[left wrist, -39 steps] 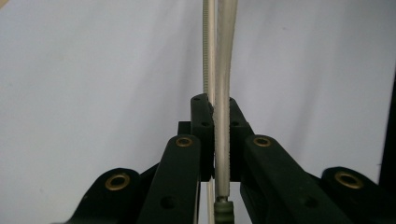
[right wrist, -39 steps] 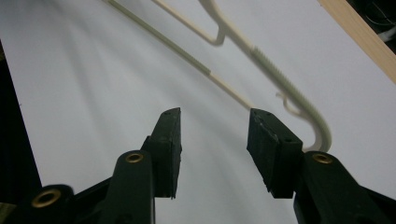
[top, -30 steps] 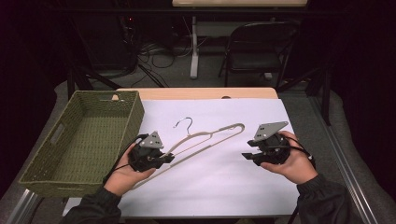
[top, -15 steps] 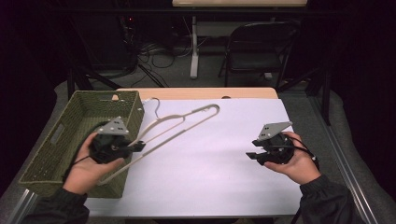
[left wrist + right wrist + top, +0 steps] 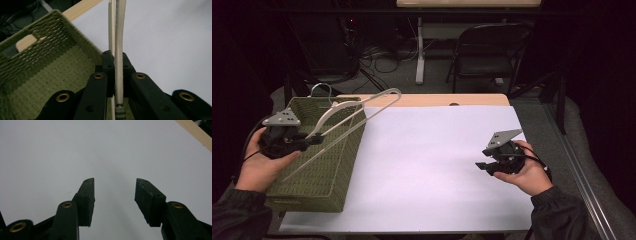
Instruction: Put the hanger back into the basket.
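A cream clothes hanger (image 5: pixel 357 111) with a metal hook hangs in the air above the green woven basket (image 5: pixel 343 170) at the table's left. My left gripper (image 5: pixel 314 139) is shut on its lower bar; in the left gripper view the hanger (image 5: pixel 119 37) runs up between the jaws, over the basket (image 5: pixel 37 75). My right gripper (image 5: pixel 480 165) rests at the right over the white sheet (image 5: pixel 427 165), and its jaws have just been opening. In the right gripper view the gripper (image 5: pixel 115 195) stands open with nothing between the pads (image 5: pixel 88 200).
The wooden table edge (image 5: pixel 452 100) shows beyond the white sheet. A dark folding chair (image 5: pixel 489 55) and floor cables stand behind the table. A metal rail (image 5: pixel 582 175) runs along the right side.
My left hand has carried the hanger leftward and up, from the sheet to above the basket. The right hand has stayed in place.
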The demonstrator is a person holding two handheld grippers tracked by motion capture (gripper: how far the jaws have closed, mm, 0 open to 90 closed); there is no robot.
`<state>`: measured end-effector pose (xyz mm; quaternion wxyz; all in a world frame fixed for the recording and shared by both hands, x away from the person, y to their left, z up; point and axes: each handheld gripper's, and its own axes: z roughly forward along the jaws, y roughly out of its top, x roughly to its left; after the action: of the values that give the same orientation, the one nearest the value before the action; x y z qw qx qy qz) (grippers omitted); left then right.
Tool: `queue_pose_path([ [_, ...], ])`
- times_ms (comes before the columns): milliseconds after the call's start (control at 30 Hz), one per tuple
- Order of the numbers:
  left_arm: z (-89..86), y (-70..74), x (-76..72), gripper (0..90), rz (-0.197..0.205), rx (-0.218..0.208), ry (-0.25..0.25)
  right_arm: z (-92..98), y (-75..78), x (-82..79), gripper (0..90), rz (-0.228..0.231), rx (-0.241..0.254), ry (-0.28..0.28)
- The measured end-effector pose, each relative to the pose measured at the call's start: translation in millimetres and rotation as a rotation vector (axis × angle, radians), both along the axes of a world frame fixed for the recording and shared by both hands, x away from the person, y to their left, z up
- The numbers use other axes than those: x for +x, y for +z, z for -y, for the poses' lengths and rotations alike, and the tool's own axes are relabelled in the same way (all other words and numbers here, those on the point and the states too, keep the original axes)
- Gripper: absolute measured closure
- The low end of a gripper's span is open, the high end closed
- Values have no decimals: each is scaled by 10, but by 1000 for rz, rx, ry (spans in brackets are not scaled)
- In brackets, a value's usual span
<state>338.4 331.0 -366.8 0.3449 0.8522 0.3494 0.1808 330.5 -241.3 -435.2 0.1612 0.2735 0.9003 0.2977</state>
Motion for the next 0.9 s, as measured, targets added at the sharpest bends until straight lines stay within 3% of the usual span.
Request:
queue_pose_path([
  [333, -536, -93, 73, 876, -3, 11, 60, 17, -60, -9, 446, 1, 2, -7],
  [433, -656, -129, 80, 877, -10, -6, 84, 17, -62, -10, 446, -7, -10, -14],
  [567, -791, -181, 81, 876, -23, -1, 109, 14, -85, -4, 446, 9, 17, -15],
  [667, -870, -212, 73, 876, -28, -4, 125, 17, -71, -6, 446, -9, -12, -13],
  [900, -1005, -321, 53, 876, -42, 15, 147, 4, -111, -1, 446, -9, 2, -13],
])
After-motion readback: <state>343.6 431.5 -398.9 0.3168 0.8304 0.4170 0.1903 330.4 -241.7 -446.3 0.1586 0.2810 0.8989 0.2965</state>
